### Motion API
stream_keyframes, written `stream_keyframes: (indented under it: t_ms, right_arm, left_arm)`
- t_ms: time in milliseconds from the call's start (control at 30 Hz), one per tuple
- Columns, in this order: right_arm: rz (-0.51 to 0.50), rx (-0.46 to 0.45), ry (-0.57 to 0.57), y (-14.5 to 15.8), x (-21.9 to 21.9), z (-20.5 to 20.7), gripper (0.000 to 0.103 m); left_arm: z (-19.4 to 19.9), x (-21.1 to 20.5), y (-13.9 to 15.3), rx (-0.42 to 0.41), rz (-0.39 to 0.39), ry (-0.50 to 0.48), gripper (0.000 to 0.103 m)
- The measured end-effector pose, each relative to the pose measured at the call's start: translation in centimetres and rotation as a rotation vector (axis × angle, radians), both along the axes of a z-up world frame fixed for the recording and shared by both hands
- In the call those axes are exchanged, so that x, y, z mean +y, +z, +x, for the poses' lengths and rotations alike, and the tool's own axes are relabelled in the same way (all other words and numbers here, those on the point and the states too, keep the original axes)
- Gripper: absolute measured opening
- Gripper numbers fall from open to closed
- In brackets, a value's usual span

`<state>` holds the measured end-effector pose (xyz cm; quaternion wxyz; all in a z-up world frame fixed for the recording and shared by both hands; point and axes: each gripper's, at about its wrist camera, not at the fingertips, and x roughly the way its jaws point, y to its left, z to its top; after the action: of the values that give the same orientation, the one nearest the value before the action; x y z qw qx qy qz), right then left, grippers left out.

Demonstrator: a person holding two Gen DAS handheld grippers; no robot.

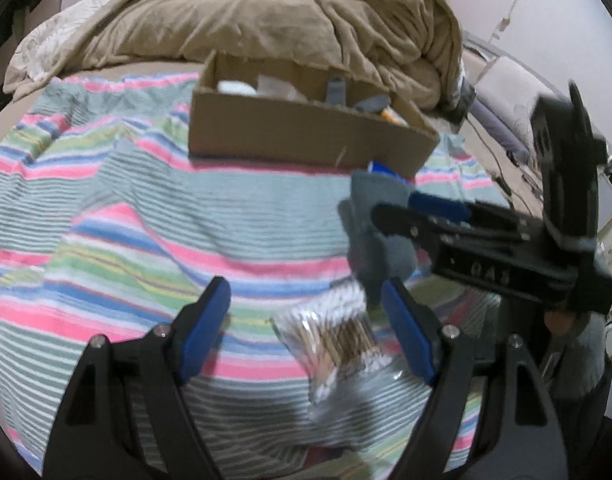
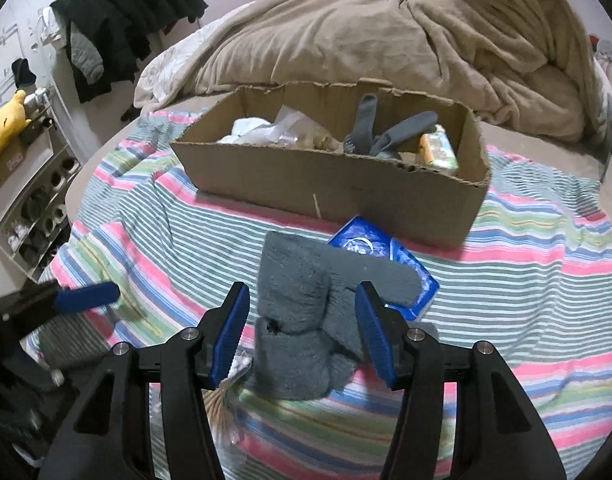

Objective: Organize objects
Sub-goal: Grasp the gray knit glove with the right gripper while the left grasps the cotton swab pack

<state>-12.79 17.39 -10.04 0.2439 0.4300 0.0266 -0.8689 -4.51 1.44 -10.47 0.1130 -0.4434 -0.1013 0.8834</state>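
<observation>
A grey fuzzy sock (image 2: 302, 320) lies on the striped towel (image 2: 505, 280), partly over a blue packet (image 2: 385, 256). My right gripper (image 2: 302, 332) is open with its blue pads either side of the sock. In the left wrist view the sock (image 1: 369, 216) sits under the right gripper (image 1: 401, 208). My left gripper (image 1: 306, 328) is open above a clear bag of cotton swabs (image 1: 337, 348). The cardboard box (image 2: 345, 184) behind holds grey socks (image 2: 385, 132), white items and a yellow-green pack; it also shows in the left wrist view (image 1: 298, 136).
A rumpled tan blanket (image 2: 425, 32) is heaped behind the box. Dark clothes (image 2: 118, 8) hang at the far left above a shelf with a yellow plush (image 2: 8, 120). The striped towel (image 1: 146, 208) covers the bed.
</observation>
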Motion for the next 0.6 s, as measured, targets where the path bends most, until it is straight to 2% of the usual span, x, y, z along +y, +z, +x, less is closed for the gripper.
stream_keyframes:
  t_ms: [67,133,300,467,600]
  right_arm:
    - [0.005,-0.022,0.016,-0.7,-0.3,-0.2,0.058]
    - [0.035,-0.023,0.024,-1.3,-0.6,-0.2,0.052]
    - [0.013,-0.012,0.031,-0.9,-0.1,0.2,0.04]
    - [-0.024,0.017,0.005,0.6,1.5,1.4,0.039]
    - [-0.05,0.052,-0.036,2.2,3.5,2.2,0.039]
  left_arm:
    - [-0.1,0.4,-0.5,-0.017,-0.003,-0.012,0.08]
    - [-0.1,0.7,-0.8,-0.024,-0.006,-0.016,0.08]
    - [-0.4,1.6,-1.4,-0.037,-0.012,-0.024,0.08]
    - [-0.6,2.8,-2.3,-0.064,-0.006,-0.057,0.08]
    - [-1.1,3.9,-3.8,-0.102,-0.052,-0.077,0.08]
